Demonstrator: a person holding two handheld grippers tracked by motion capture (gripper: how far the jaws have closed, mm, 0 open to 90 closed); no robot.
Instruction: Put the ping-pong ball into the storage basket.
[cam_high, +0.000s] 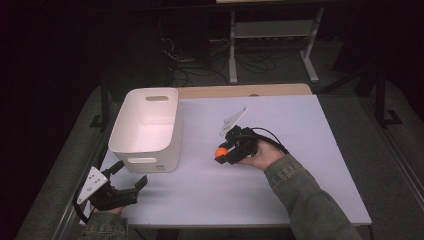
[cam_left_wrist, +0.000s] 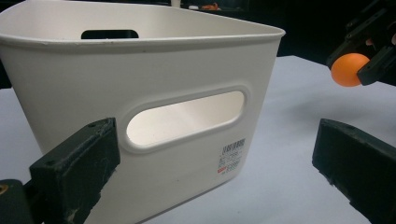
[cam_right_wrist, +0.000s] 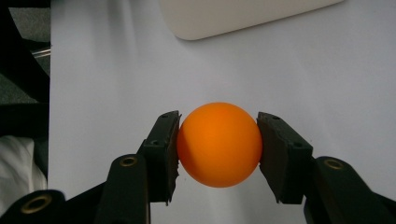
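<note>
Right gripper view, frame centre: right gripper (cam_right_wrist: 218, 151) jaws clenched on a smooth, matte orange plastic ball (cam_right_wrist: 218, 144), above the pale table (cam_right_wrist: 327, 70). Left gripper view: printed label and oval handle slot on the white, round-cornered plastic bin (cam_left_wrist: 187, 60). High view, lower left: left gripper (cam_high: 131, 174) jaws released beside that bin.

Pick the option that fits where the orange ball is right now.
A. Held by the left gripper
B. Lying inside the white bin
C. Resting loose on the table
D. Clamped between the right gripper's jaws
D: in the right gripper view the orange ball sits squeezed between both pads of the right gripper, outside the white bin.
</note>
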